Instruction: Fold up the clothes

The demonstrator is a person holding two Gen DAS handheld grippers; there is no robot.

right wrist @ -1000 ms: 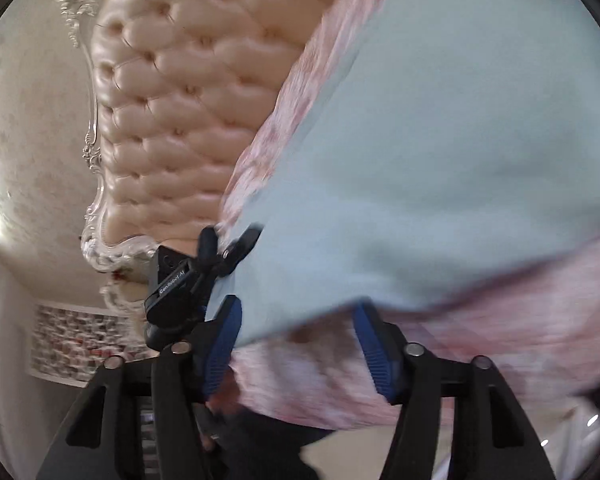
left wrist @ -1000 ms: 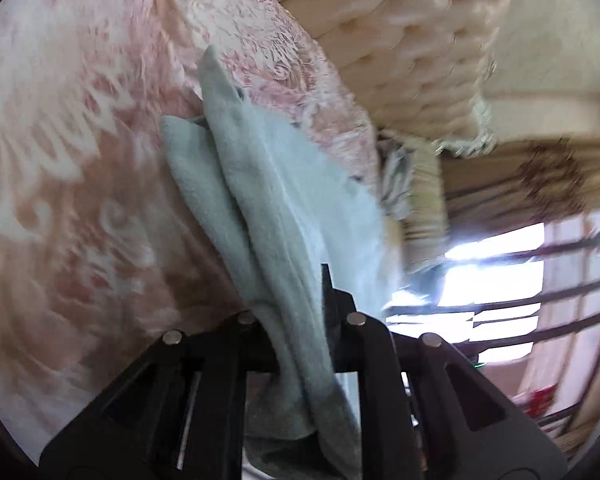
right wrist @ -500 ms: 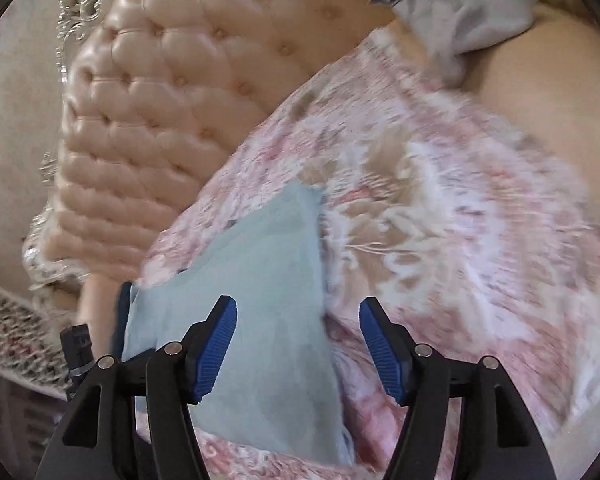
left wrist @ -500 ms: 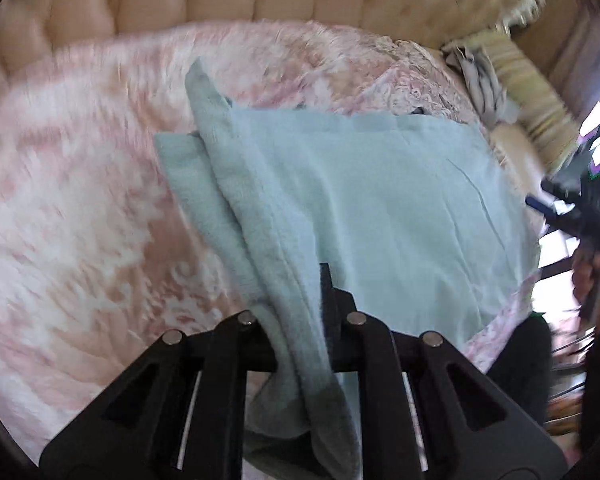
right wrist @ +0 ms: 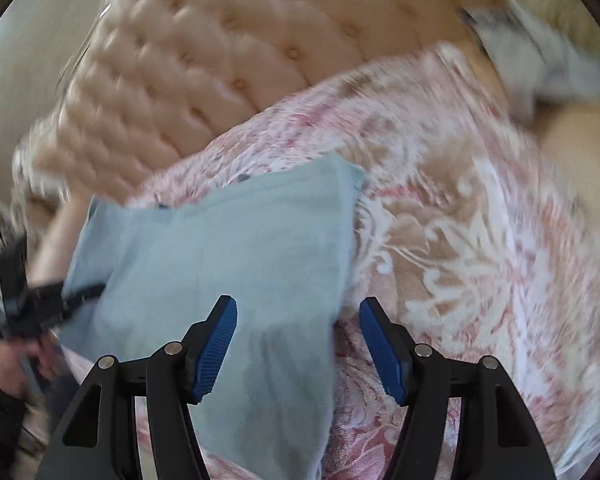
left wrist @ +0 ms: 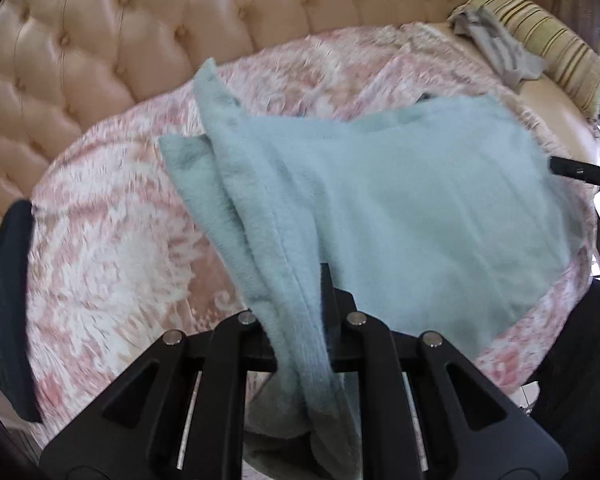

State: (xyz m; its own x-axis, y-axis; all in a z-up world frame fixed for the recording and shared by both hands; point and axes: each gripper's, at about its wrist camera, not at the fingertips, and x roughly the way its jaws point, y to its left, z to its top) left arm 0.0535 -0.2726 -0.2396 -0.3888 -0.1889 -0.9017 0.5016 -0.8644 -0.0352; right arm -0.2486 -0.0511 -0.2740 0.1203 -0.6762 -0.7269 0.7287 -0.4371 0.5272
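1. My left gripper (left wrist: 296, 312) is clamped on a bunched edge of the light blue garment (left wrist: 420, 216); fleecy fabric runs between the black fingers at lower centre of the left wrist view and hangs below them.
2. From the clamp the bunched edge rises toward upper centre of the frame as a thick fold; the rest of the garment spreads flat to the right.
3. The garment lies on the pink-and-white patterned bedspread (left wrist: 100, 248), which fills centre and left of the left view.
4. My right gripper (right wrist: 298, 344) has its blue-padded fingers (right wrist: 216, 348) apart, nothing between them. It hovers over the garment's right edge: the left pad is over blue fabric, the right pad over bedspread.
5. In the right wrist view the garment sits left of centre, its far corner near the frame's middle. That view is motion-blurred.
6. My left gripper shows at far left of the right view, black, gripping the garment's left edge.
7. Tufted beige headboard (left wrist: 140, 32) spans the top of both views.
8. Grey cloth (left wrist: 496, 48) lies crumpled at upper right of the left view, against a striped bolster (left wrist: 556, 52).
9. Dark fabric item (left wrist: 12, 300) sits at the bedspread's left edge in the left view; can't tell what it is.
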